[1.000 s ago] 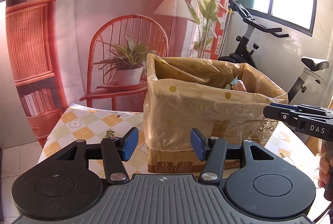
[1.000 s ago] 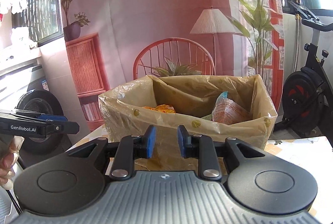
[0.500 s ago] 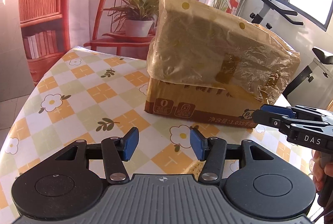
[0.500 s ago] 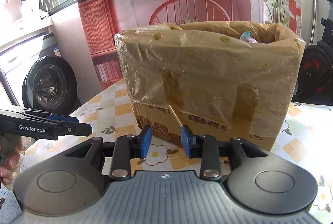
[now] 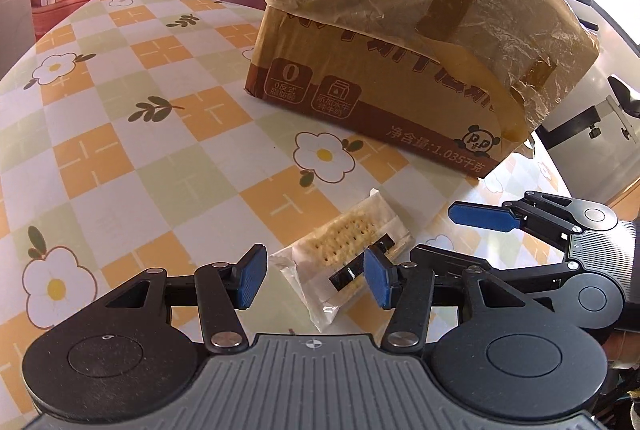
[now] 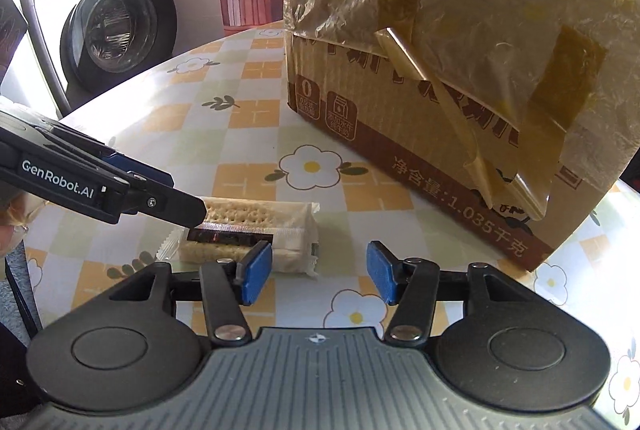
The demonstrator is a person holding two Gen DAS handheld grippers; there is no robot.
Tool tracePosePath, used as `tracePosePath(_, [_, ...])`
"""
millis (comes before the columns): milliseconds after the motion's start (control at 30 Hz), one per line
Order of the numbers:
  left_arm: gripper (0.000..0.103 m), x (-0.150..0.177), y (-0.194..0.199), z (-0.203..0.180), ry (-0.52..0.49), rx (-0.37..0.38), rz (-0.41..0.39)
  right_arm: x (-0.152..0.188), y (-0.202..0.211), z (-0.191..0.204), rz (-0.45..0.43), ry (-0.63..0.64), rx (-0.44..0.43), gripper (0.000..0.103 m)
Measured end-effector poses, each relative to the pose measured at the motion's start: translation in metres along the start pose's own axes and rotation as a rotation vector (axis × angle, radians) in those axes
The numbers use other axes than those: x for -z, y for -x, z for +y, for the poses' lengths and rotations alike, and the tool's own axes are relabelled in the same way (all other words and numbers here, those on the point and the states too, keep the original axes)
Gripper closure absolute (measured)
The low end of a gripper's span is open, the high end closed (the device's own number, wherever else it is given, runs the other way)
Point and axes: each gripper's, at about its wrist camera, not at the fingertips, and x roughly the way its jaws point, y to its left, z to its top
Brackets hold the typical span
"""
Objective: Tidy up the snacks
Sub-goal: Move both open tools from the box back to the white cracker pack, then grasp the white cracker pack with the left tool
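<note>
Left gripper stood open astride the clear-wrapped cracker packet, pads clear of it. Right gripper was opening, empty, packet just left of it.

Left tool: angled downward, blue pads apart, not pressing on anything; fills the lower frame of its own view. Right tool: angled downward, jaws opening, nothing between them. In the left view the right tool enters from the right edge, mid-height.
</note>
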Motion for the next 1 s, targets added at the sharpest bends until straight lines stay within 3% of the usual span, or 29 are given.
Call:
tracePosePath(167, [0.048, 0.002, -0.014, 0.003, 0.012, 0.005, 0.040, 0.001, -0.011, 0.003, 0.033, 0.042, -0.048, 0.040])
tracePosePath(600, [0.051, -0.014, -0.039, -0.012, -0.062, 0.046, 0.025, -0.001, -0.032, 0.002, 0.048, 0.053, -0.086, 0.040])
tracePosePath(967, [0.049, -0.017, -0.051, -0.017, -0.107, 0.049, -0.050, 0.005, -0.034, -0.016, -0.024, -0.073, -0.066, 0.038])
tracePosePath(1000, [0.051, -0.017, -0.050, -0.018, -0.109, 0.047, -0.047, 0.005, -0.034, -0.015, -0.028, -0.079, -0.061, 0.043])
